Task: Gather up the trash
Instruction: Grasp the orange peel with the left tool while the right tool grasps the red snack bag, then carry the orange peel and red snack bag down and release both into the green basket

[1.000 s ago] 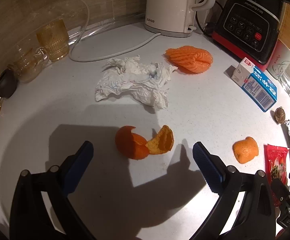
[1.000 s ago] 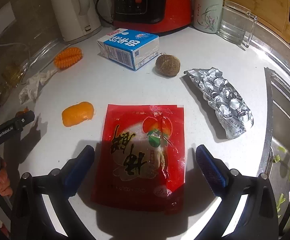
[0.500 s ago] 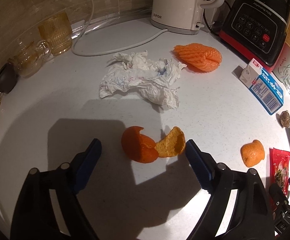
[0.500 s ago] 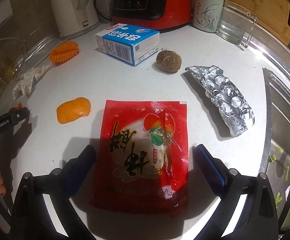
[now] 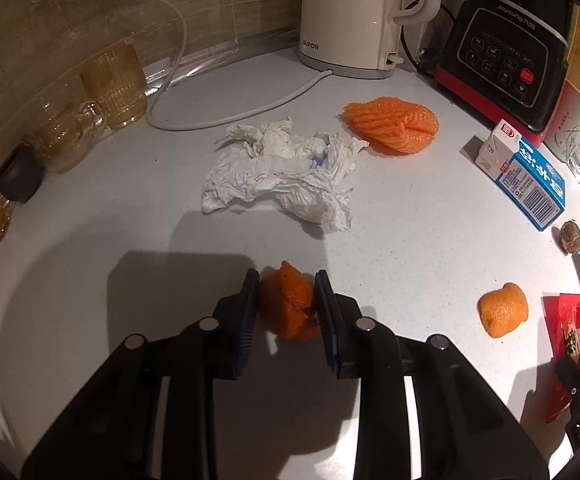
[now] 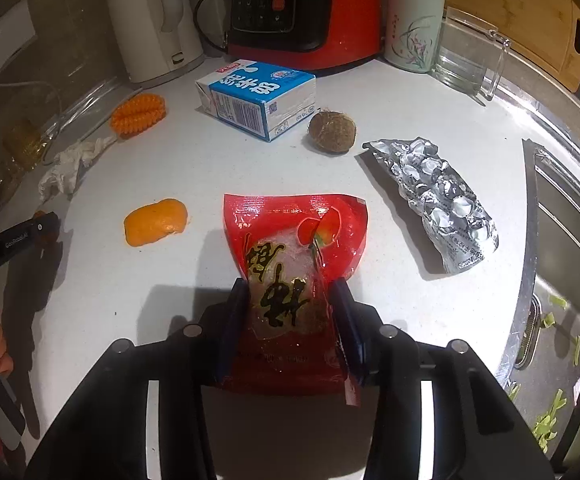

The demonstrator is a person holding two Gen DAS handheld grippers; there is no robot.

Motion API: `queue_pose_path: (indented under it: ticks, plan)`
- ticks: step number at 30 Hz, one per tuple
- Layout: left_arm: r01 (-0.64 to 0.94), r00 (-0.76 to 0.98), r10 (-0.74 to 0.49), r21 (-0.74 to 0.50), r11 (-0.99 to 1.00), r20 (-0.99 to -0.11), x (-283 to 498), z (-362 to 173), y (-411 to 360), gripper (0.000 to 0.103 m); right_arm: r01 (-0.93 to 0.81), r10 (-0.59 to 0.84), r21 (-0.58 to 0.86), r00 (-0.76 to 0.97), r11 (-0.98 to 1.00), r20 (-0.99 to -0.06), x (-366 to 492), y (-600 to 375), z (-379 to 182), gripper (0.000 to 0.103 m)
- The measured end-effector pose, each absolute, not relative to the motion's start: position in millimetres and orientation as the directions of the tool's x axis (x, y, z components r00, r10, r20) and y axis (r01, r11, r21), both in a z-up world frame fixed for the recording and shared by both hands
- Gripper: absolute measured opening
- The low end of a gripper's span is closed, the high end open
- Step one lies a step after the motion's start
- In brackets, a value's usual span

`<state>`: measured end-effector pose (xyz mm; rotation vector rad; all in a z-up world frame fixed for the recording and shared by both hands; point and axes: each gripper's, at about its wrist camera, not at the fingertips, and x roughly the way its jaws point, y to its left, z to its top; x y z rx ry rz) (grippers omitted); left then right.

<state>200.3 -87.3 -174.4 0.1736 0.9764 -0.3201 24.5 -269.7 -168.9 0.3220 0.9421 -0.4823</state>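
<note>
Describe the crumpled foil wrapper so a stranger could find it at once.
Start at the red blender at the counter's back, then come forward past the blue milk carton and the brown ball. The foil wrapper lies nearer the sink, the only silver thing.

On the table (image 5: 410,216), the left hand-held gripper (image 5: 286,300) has an orange peel (image 5: 288,306) between its fingers. Farther off lies a crumpled tissue (image 5: 286,172), with a foam fruit net (image 5: 392,124) to its right and a kettle (image 5: 354,16) at the far edge. A second peel piece (image 6: 155,222) lies left of the snack packet (image 6: 294,264), which sits between the fingers of the right hand-held gripper (image 6: 288,304). Beyond the packet sit a milk carton (image 6: 256,98) and, just right of it, a round nut (image 6: 332,131); a foil wrapper (image 6: 436,196) lies to the right.
</note>
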Motion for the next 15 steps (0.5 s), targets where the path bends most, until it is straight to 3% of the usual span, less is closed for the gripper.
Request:
queue_pose_path:
  ticks: [15]
  plan:
    - [0.383, 0.526, -0.232, -0.015, 0.924, -0.818, 187.4, -151.4, -83.0, 0.027, 0.525, -0.235, 0.106, 0.541, 0.844, -0.808, 10.7, -270.1, -150.6, 0.038]
